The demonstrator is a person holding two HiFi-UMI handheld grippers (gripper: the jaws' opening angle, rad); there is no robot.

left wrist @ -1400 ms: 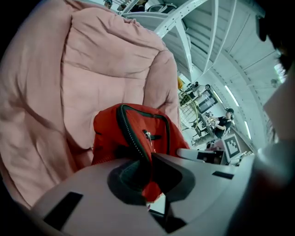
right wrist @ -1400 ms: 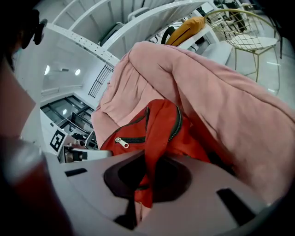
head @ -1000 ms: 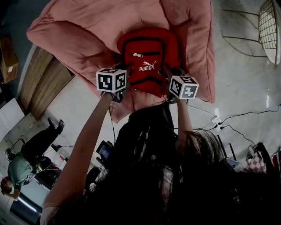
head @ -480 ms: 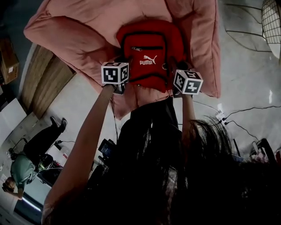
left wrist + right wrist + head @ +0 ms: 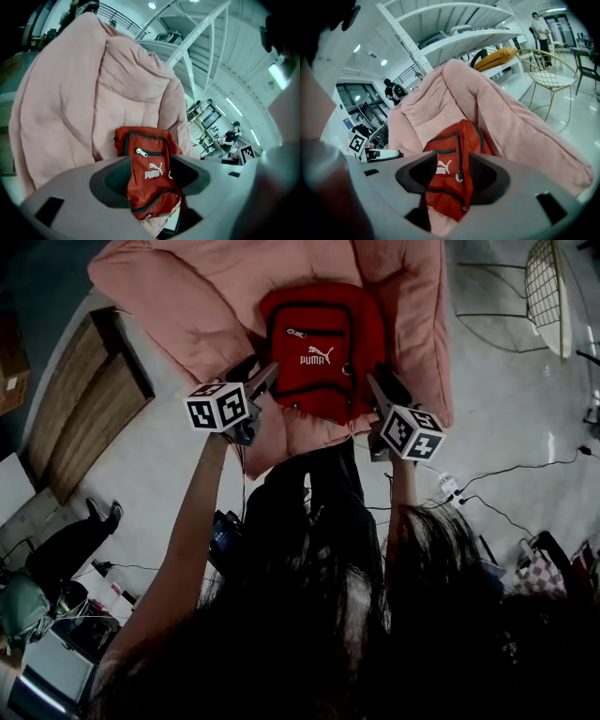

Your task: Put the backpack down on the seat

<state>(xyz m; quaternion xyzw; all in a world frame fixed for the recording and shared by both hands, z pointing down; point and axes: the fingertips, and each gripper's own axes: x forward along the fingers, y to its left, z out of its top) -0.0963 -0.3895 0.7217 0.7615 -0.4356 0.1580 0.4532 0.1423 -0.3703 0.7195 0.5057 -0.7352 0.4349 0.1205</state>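
Observation:
The red backpack [image 5: 319, 348] with a white logo lies upright on the pink padded seat [image 5: 187, 296]. My left gripper [image 5: 259, 378] sits just off its lower left corner and my right gripper [image 5: 382, 388] just off its lower right corner. Both sets of jaws are opening and stand wide, with no pad pressing on the bag. In the left gripper view the backpack [image 5: 150, 154] shows through the gap between the jaws, resting against the seat's cushion [image 5: 70, 93]. The right gripper view shows the same backpack [image 5: 454, 154] beyond its spread jaws, on the seat [image 5: 520, 122].
A wire chair [image 5: 548, 292] stands at the far right. A wooden platform [image 5: 89, 399] lies left of the seat. Cables and a power strip [image 5: 450, 488] trail on the floor to the right. A person in green [image 5: 23, 596] is at the lower left.
Both grippers were shut at the backpack's lower sides; now they have opened and let go, and drawn slightly outward. The backpack stays on the seat.

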